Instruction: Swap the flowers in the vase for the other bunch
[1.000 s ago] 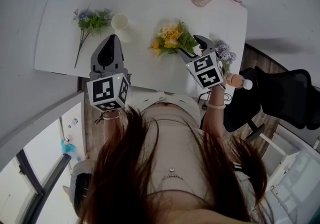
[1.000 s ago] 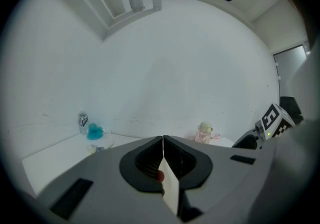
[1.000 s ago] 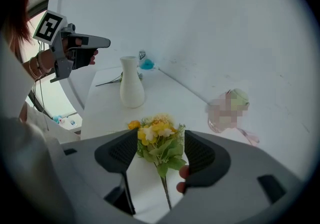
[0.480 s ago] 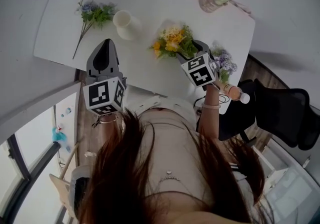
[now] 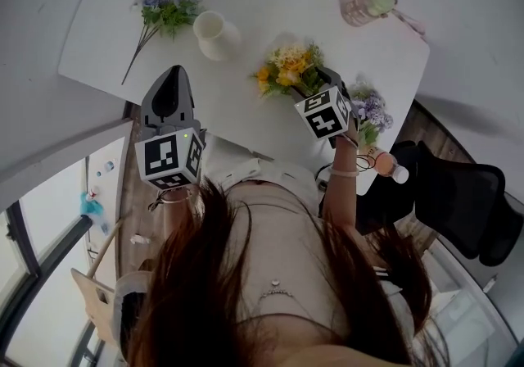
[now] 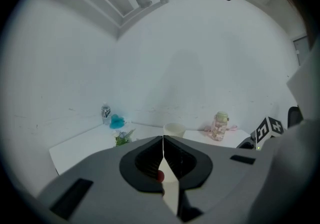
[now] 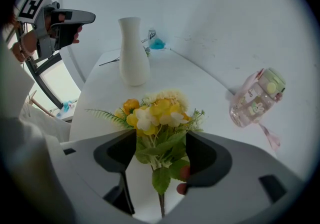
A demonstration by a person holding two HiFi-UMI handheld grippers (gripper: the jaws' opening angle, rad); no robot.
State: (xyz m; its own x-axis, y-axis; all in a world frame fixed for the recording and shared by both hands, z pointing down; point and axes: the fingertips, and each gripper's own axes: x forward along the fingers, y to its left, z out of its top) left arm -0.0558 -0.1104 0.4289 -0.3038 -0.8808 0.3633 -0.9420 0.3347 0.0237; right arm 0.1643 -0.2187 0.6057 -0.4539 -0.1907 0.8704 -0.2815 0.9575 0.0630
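Note:
An empty white vase (image 5: 214,33) (image 7: 132,50) stands upright on the white table (image 5: 246,120). My right gripper (image 5: 318,83) (image 7: 157,140) is shut on the leafy stems of a yellow flower bunch (image 5: 286,70) (image 7: 152,115). The blooms stick out past the jaws, tilted down toward the tabletop to the right of the vase. A purple and green bunch (image 5: 164,13) (image 6: 122,138) lies flat to the left of the vase. My left gripper (image 5: 172,79) (image 6: 163,140) is shut and empty, hovering at the table's near edge.
A pink bottle (image 5: 368,3) (image 7: 255,98) lies at the far right of the table. Another purple bunch (image 5: 370,110) sits by the right edge. A small water bottle with something teal (image 6: 112,118) is at the far left corner. A black chair (image 5: 458,193) stands beside the table.
My right gripper has sunk toward the tabletop with the yellow bunch in it. The left gripper has shifted a little and stays shut.

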